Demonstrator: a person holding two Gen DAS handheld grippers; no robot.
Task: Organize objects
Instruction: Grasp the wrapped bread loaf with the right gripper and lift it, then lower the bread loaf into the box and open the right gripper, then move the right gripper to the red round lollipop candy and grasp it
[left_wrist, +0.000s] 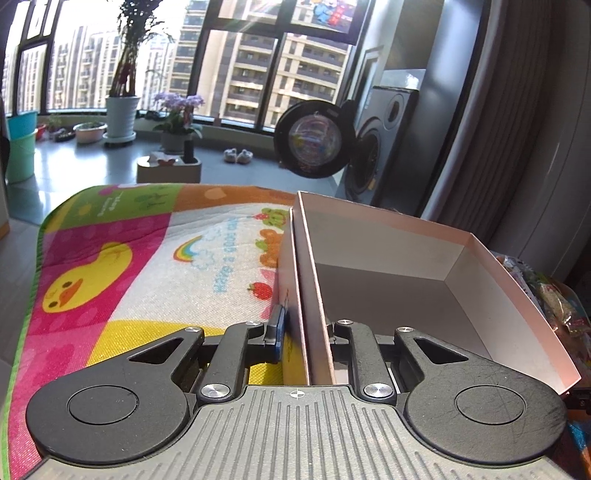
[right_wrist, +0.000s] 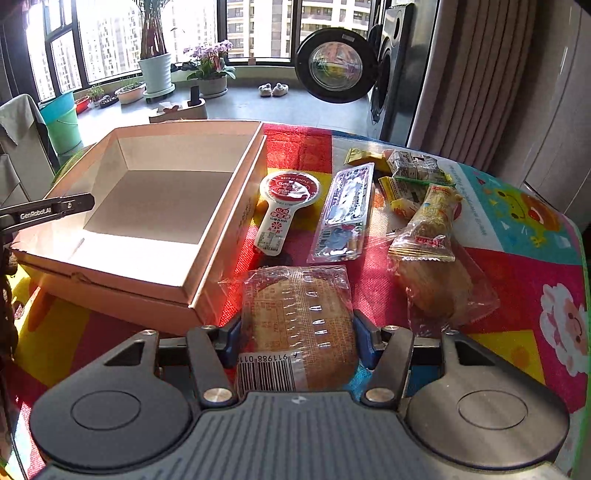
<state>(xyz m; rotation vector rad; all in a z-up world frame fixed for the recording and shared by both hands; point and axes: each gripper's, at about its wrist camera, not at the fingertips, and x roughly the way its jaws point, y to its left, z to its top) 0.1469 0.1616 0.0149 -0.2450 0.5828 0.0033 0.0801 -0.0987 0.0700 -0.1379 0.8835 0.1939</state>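
Observation:
An open, empty cardboard box (right_wrist: 218, 236) lies on a colourful play mat (right_wrist: 517, 288). My left gripper (left_wrist: 304, 332) is shut on the box's left wall (left_wrist: 314, 295), one finger outside and one inside; it also shows as my left gripper (right_wrist: 48, 210) at the box's left side. In the right wrist view, my right gripper (right_wrist: 298, 336) is shut on a wrapped round bun (right_wrist: 299, 325) just right of the box's near corner. Beyond it lie a red-lidded jelly cup (right_wrist: 286, 206), a long clear packet (right_wrist: 345, 214), a wrapped drumstick snack (right_wrist: 432, 254) and small snack packets (right_wrist: 413, 170).
The mat (left_wrist: 129, 266) ends in a rounded edge on the far and left sides. A washing machine (right_wrist: 391, 74) with its round door (right_wrist: 332, 62) swung open stands behind, next to a curtain (right_wrist: 454, 81). Plant pots (right_wrist: 157, 77) and a green bucket (right_wrist: 66, 122) line the window.

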